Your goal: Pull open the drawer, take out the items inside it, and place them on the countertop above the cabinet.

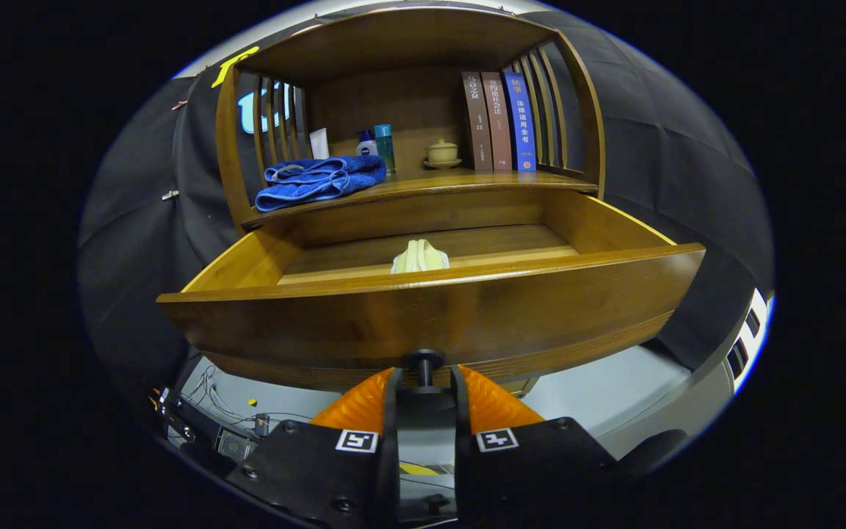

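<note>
My fingers [424,382] pinch the drawer's knob [424,360] — the drawer [430,308] is well out. I'd release, lift over its front, and reach the pale folded item [420,257] just behind.

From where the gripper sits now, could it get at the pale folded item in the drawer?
Probably not directly: the gripper is closed on the drawer knob, below the drawer front, which stands between it and the pale item. Released and lifted over, the open top looks free.
</note>
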{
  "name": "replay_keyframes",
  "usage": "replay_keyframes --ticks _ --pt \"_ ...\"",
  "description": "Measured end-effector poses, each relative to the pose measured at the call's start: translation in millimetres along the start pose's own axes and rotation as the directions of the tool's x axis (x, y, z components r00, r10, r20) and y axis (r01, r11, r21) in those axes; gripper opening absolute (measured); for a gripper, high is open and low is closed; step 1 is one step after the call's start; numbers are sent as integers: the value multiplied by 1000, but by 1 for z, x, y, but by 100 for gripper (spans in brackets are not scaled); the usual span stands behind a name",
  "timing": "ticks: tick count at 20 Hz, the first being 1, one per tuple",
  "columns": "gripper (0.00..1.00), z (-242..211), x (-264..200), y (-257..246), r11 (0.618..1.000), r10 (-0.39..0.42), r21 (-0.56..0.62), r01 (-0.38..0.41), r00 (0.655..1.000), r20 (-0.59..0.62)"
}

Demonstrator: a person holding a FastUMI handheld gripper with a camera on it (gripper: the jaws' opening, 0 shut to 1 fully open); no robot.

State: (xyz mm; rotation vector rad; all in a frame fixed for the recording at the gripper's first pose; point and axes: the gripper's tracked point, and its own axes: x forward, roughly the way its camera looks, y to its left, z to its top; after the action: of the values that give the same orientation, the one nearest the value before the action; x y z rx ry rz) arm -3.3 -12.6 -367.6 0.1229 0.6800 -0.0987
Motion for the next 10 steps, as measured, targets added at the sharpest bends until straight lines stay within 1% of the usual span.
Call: replay_keyframes --ticks 1,2,3,4,5,6,7,10 --pt "34 -1 0 0 1000 -1 -4 1 1000 -7" --pt "37 -1 -1 0 1000 2 -2 -2 1000 -11" --pt "38 1 -1 1 1000 6 3 -6 1000 -13" --pt "45 2 -5 1 1000 7 8 -7 1000 -7" --pt "46 5 -10 1 1000 4 7 -4 1000 8" --pt "53 10 -16 0 1000 0 5 0 1000 26" --pt "54 17 -25 -1 1000 -4 2 4 999 41" --pt "96 49 -50 3 1000 -3 -6 4 994 113"
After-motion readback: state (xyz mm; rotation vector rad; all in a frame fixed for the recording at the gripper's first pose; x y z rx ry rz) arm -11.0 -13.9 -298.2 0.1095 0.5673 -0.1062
